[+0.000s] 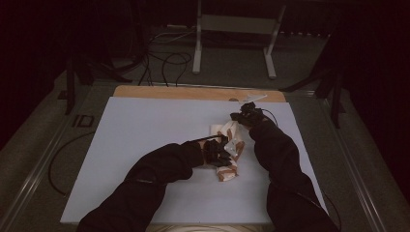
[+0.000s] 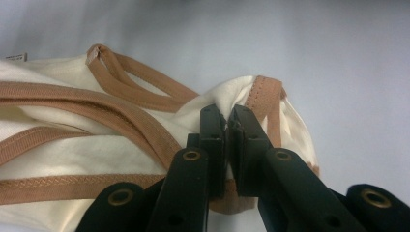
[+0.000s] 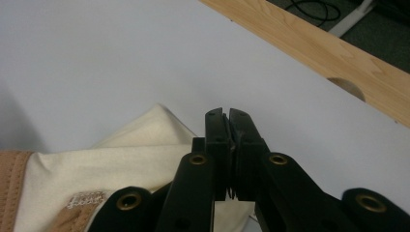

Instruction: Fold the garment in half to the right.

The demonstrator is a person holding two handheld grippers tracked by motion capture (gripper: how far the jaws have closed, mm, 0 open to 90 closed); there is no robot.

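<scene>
Nearest to us in the high view, two dark sleeves come in from the bottom edge and reach forward over the pale blue-grey counter (image 1: 145,125). Our left claw (image 1: 220,155) sits a little past the middle of the counter, on the near part of a cream garment with tan-brown trim (image 1: 231,150). In the left gripper view its jaws are pressed together on a bunched fold of that cream fabric (image 2: 121,145), right beside a stitched tan band (image 2: 263,94); more tan bands and a narrow loop strap (image 2: 130,77) run off to the left, and a small label (image 2: 17,56) shows at the cloth's far left edge.

Farther on, the garment lies crumpled in a narrow strip that runs from our left claw away toward our right claw (image 1: 241,116), which is at the strip's far end. In the right gripper view those jaws stand pressed together too, with a corner of the cream cloth (image 3: 140,145) under and to the left of them; we cannot tell for sure whether fabric is caught between the pads. A tan band with a small stitched tag (image 3: 87,199) lies at that view's lower left.

Beyond the right claw comes the counter's bare wooden strip (image 1: 193,93) with a rounded notch (image 3: 349,87), then the grey floor with black cables (image 1: 164,60) and a white metal stand (image 1: 234,24).
</scene>
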